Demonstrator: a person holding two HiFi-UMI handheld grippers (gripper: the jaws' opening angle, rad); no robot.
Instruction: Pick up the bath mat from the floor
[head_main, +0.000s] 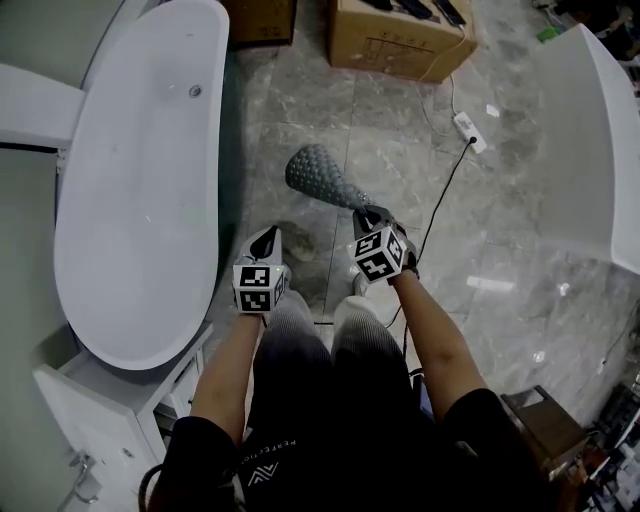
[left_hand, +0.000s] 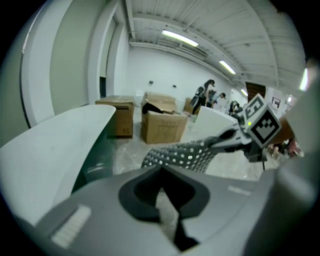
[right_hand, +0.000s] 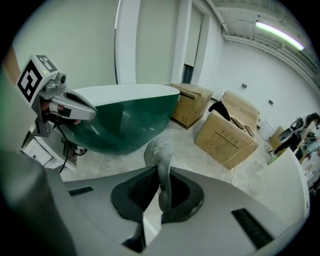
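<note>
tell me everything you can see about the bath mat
The bath mat is grey and rubbery-looking, covered in small pale studs. It is bunched into a fold that widens to a rounded end. The right gripper is shut on its narrow end; the rest sticks out beyond the jaws, apparently clear of the floor.

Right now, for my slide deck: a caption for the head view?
Right gripper holds the bath mat up beside the tub; left gripper shut, empty.

Grey bath mat (head_main: 318, 173) studded all over with small pale round bumps, lifted clear of the marbled floor (head_main: 300, 90), one narrow end pinched between the closed jaws of the right gripper (head_main: 365, 208), the rest bunched into a rounded flap jutting forward
</note>
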